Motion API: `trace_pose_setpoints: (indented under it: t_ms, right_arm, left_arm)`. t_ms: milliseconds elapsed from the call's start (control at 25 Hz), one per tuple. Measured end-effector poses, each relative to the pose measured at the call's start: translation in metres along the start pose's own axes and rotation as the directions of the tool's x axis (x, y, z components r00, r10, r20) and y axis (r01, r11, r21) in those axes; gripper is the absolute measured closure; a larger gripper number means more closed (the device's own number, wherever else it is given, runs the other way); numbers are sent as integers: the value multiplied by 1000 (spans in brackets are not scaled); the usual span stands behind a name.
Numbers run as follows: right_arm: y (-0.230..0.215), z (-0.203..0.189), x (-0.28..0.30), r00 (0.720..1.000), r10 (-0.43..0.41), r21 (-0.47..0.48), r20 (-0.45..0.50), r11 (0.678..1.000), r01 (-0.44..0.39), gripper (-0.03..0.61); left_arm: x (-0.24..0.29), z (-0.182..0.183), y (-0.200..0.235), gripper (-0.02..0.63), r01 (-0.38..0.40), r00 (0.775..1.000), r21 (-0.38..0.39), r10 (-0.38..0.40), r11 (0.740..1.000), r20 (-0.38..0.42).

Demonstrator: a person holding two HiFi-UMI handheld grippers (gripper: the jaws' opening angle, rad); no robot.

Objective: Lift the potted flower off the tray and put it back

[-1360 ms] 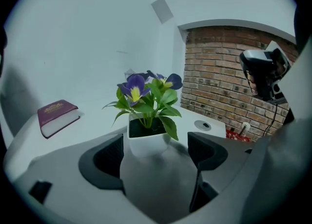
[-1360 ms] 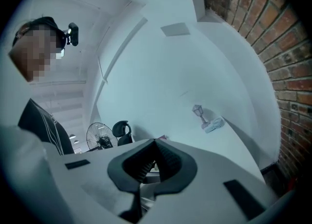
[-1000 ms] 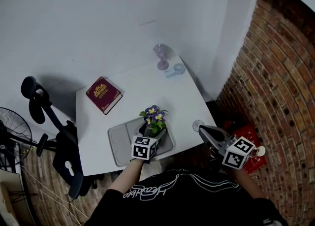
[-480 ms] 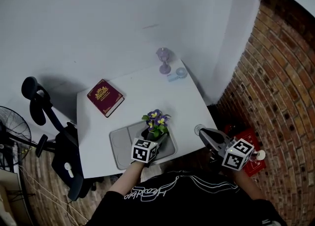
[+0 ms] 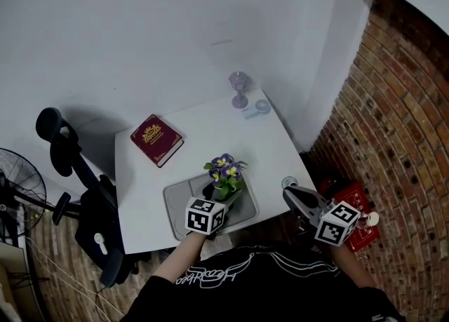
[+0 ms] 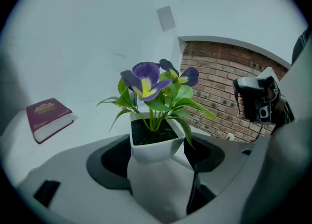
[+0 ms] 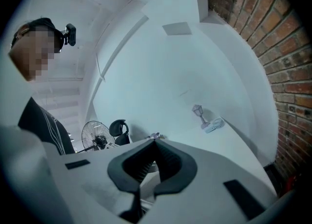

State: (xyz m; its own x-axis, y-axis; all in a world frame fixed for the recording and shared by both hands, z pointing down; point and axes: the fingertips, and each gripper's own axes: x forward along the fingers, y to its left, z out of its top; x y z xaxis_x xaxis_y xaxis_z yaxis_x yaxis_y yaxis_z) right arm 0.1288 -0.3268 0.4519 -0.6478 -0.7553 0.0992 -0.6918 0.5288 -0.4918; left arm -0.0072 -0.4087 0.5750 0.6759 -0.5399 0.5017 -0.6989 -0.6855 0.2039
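at the near edge of the table, over the grey tray, the left gripper, jaws just closed in, pinches the potted flower by its pot; to its right, the right gripper shows jaws pressed together, empty.

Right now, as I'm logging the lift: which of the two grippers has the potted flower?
The left gripper: its jaws have just been closing and clamp the potted flower by its white pot. The right gripper has its jaws together, empty.
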Motion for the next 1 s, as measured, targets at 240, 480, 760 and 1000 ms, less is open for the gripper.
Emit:
trace_pose_setpoints:
  t_ms: [240,480,760,1000]
  right_arm:
    - [29,-8,2,1000,9,-1,-8,1000,-9,580]
    - [54,-31,3,999,30,21,-44,999,-29,580]
    - [74,-55,8,994,61,43,-93,997,-57,580]
    - [97,-54,11,990,107,27,-96,994,-105,580]
  left_arm:
    - [-51,20,-10,258,25,999,-13,-25,1000,36]
    - [-103,23,-26,258,53,996,-48,-50,997,75]
    - [-150,18,-45,258,62,993,-41,-58,997,101]
    - [-173,11,-50,258,52,993,-42,-47,998,105]
